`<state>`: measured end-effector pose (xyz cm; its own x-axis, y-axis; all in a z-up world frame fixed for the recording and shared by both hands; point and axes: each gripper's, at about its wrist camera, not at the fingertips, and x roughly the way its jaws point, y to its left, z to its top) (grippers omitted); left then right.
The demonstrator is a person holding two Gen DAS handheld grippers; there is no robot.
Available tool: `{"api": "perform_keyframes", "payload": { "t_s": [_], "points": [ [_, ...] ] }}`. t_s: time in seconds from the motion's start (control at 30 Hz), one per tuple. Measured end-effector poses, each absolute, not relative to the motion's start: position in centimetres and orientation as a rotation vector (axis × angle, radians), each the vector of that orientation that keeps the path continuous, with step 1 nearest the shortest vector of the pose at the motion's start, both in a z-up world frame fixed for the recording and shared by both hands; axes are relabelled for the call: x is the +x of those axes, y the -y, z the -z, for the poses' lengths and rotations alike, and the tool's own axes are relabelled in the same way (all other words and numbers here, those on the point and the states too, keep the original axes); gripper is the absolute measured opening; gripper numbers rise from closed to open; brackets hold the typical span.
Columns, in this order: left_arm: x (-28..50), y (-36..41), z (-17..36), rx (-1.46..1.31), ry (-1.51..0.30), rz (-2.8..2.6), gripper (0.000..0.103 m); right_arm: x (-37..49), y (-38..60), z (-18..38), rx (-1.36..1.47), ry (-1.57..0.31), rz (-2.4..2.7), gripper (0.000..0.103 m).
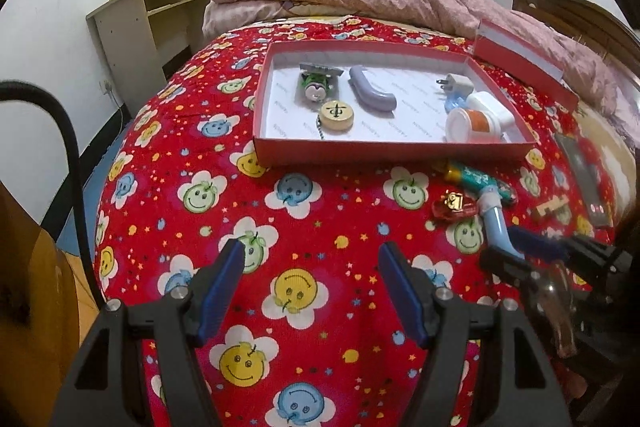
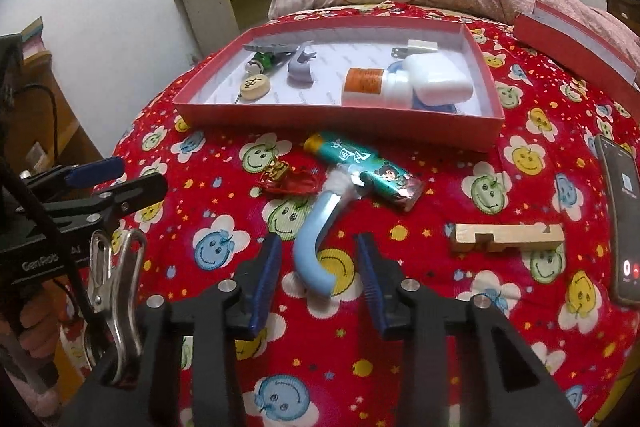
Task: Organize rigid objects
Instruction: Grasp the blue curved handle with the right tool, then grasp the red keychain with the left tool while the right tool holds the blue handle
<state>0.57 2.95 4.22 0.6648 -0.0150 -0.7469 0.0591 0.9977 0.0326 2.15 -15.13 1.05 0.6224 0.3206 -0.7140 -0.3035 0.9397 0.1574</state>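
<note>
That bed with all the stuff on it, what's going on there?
A person holding two sets of tongs is sorting small items into a red box on the flowered bedspread. The box already holds a round wooden token, a purple curved piece, a charger plug and a white bottle. The right tongs straddle a light blue curved tube, pads not yet touching it. The left tongs are open over bare bedspread. A wooden block and a phone wait outside the box.
</note>
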Motion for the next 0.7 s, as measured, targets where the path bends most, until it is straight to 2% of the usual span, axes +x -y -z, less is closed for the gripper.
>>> {"api": "perform_keyframes", "payload": {
  "t_s": [0.13, 0.4, 0.43, 0.7],
  "points": [
    [0.7, -3.0, -3.9, 0.048, -0.851, 0.044, 0.073, 2.4, 15.3, -0.9, 0.016, -0.819, -0.341, 0.024],
    [0.9, -2.4, -3.9, 0.041, -0.854, 0.068, 0.073, 1.3, 15.7, -1.2, -0.026, -0.816, -0.353, 0.022],
    [0.9, -2.2, -3.9, 0.041, -0.852, 0.074, 0.073, 1.1, 15.8, -1.3, -0.034, -0.818, -0.352, 0.019],
    [1.6, -0.1, -3.6, 0.018, -0.870, 0.135, 0.073, -1.6, 18.7, -1.4, -0.025, -0.812, -0.336, 0.019]
  ]
}}
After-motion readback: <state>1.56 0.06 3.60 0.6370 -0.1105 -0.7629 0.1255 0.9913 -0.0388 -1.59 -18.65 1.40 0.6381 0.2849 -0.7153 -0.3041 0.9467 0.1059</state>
